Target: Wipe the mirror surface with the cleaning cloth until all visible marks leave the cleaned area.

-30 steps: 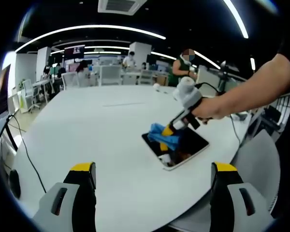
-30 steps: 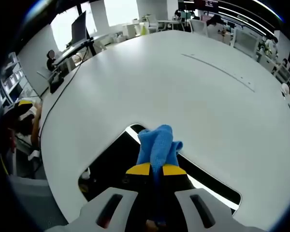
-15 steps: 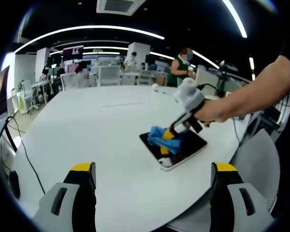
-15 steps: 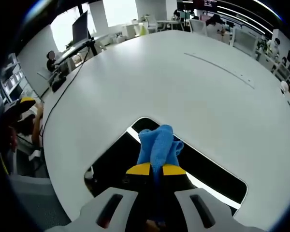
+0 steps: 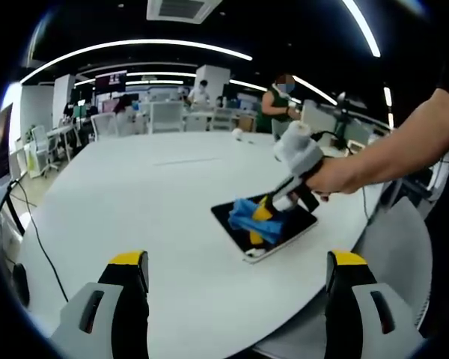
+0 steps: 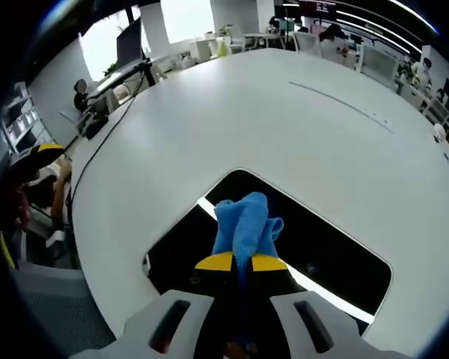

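My right gripper clamps the blue cleaning cloth between its yellow-tipped jaws, the bunched fabric sticking out past the tips and pressed down on the mirror, whose dark glass carries a bright streak of reflected ceiling light. The mirror, a rounded rectangle with a pale edge, lies flat on the big white table, towards the edge nearest me. From my left gripper view, the same scene sits further off: the right gripper, held in my hand, leans down onto the mirror with the cloth crumpled over the glass's middle and left part. My left gripper hangs above the table well short of the mirror, its two yellow-capped jaws standing wide apart with nothing between them. A black cable trails over the table's left rim. Behind the table stretches an open office with desks, chairs and strip lights, where several people stand or sit.
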{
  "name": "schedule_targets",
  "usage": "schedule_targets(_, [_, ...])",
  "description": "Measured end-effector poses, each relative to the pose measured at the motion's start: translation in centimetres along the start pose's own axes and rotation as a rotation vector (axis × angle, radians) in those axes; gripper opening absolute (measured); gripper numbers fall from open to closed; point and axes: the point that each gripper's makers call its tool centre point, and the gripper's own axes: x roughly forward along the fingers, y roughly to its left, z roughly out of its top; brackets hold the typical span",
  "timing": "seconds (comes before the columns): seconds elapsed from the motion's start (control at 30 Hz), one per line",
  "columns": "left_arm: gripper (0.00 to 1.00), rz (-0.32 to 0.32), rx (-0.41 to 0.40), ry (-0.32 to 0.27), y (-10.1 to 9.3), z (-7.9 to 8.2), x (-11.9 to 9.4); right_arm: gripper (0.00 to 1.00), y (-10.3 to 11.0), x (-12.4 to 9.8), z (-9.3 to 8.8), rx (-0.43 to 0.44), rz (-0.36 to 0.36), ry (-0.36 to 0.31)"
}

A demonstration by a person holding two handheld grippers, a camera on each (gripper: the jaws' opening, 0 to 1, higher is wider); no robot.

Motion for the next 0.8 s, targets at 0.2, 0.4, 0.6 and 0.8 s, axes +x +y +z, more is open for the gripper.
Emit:
schedule_targets(0.2, [0.99, -0.011, 0.007, 0.0, -0.5, 0.1, 0.4, 0.01, 0.9, -0.5, -0.8, 0.002, 0.005, -0.004])
schedule_targets(0.4, [0.99, -0.025, 0.017, 0.002, -1.2, 0.3, 0.8, 0.01, 1.7, -1.0, -1.6, -0.004, 0.015, -0.005])
schedule_targets(0.6, [0.99, -0.037, 0.027, 0.001, -1.5, 0.6, 1.1, 0.01, 2.3, -1.4, -2.3, 0.0, 0.022, -0.011])
schedule_targets(0.8, [0.99, -0.04, 0.029, -0.007, -1.9, 0.6, 1.2, 0.01, 3.0, -1.7, -2.9, -0.001, 0.032, -0.007])
